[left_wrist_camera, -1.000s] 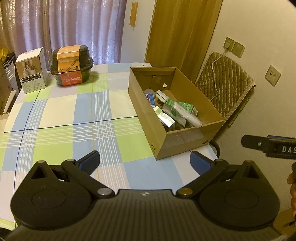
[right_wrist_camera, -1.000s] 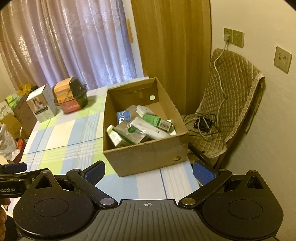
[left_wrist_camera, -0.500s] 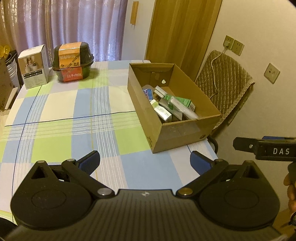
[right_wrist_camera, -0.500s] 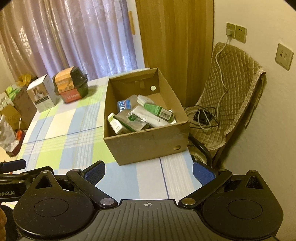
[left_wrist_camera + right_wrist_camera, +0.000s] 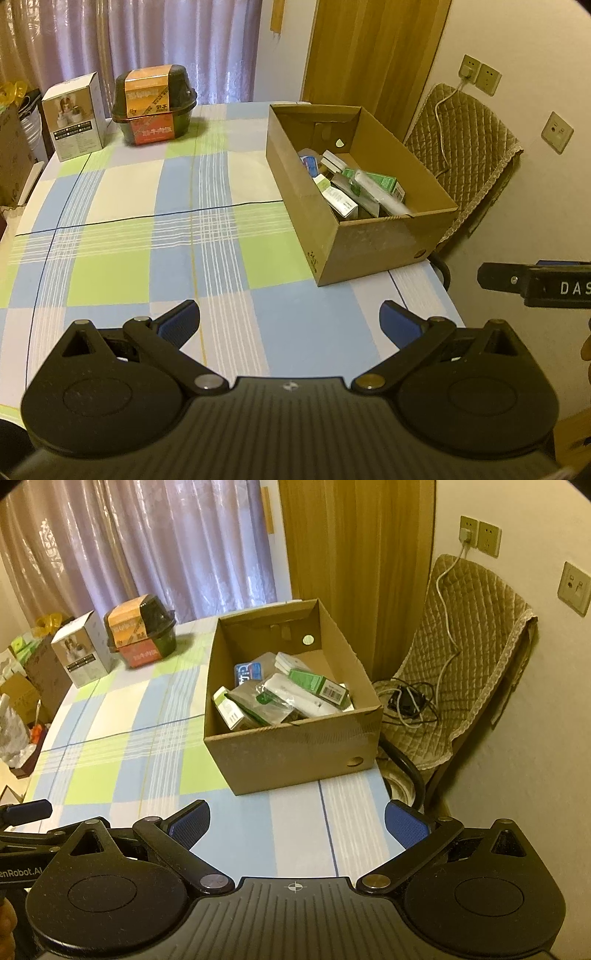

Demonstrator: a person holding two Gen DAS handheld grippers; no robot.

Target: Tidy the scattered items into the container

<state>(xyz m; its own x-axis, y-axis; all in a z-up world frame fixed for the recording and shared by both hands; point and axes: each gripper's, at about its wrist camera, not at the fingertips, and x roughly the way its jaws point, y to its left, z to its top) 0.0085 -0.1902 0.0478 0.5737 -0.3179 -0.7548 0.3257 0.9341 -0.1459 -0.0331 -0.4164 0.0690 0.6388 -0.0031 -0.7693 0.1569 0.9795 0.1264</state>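
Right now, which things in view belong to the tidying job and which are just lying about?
Job: cardboard box; small packages inside it; left gripper and right gripper, both open and empty.
Lying about: white carton; black food tub; quilted chair; cables.

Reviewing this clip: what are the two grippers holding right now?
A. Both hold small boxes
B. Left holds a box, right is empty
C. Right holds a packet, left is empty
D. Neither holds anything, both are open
D: the left gripper and right gripper both show spread fingers with only tablecloth between them.

Bare tablecloth [image 5: 155, 236] (left of box [image 5: 369, 240])
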